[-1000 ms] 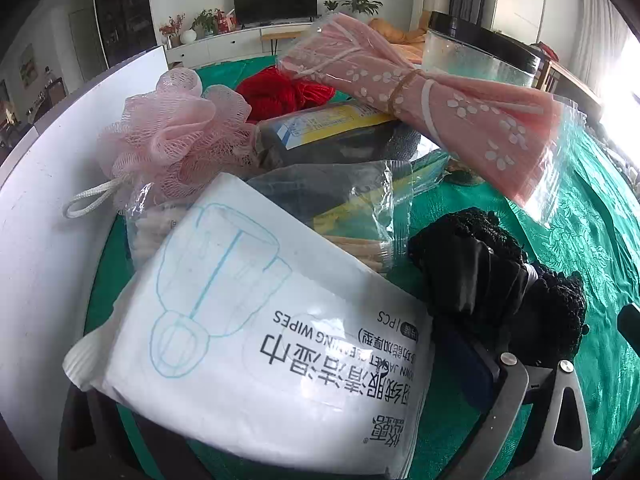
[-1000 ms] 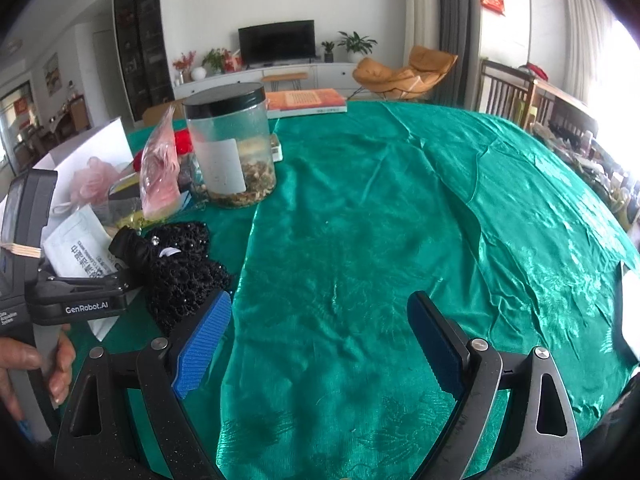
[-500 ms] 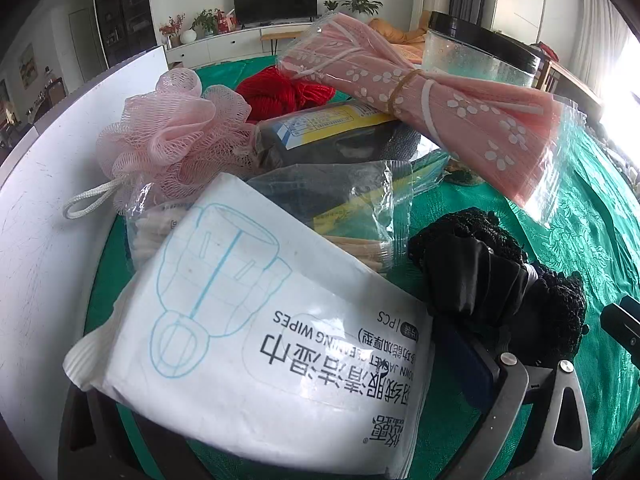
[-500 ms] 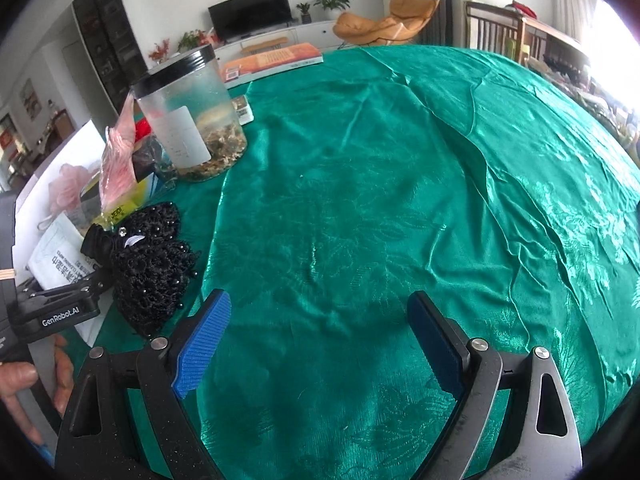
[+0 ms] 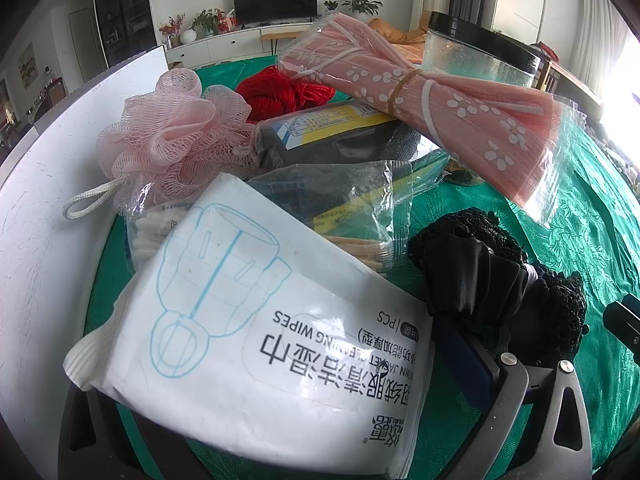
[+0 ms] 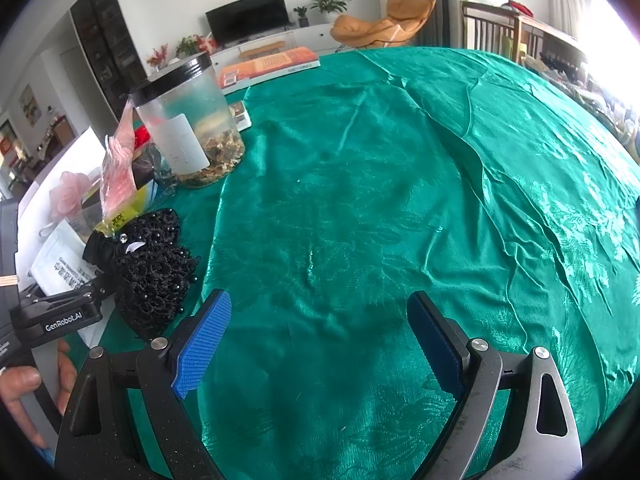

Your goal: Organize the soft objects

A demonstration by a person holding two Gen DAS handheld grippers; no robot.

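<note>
In the left wrist view a white wipes pack (image 5: 256,340) lies across my left gripper (image 5: 256,400), hiding the left finger and the gap; only the right finger's blue pad (image 5: 460,344) shows. Behind it lie bagged cotton swabs (image 5: 148,232), a pink mesh pouf (image 5: 176,136), red yarn (image 5: 280,92), dark bagged items (image 5: 332,136), a pink floral bag (image 5: 424,96) and a black beaded hair net (image 5: 504,280). My right gripper (image 6: 318,340) is open and empty above bare green cloth, right of the hair net (image 6: 152,264).
A clear jar with a black lid (image 6: 188,128) stands behind the pile. A white board (image 5: 44,216) borders the pile on the left. An orange book (image 6: 272,64) lies at the table's far edge. The green tablecloth (image 6: 400,200) spreads wrinkled to the right.
My right gripper has tilted down and moved nearer the cloth, its view shifting left toward the jar. The left gripper and wipes pack have not moved.
</note>
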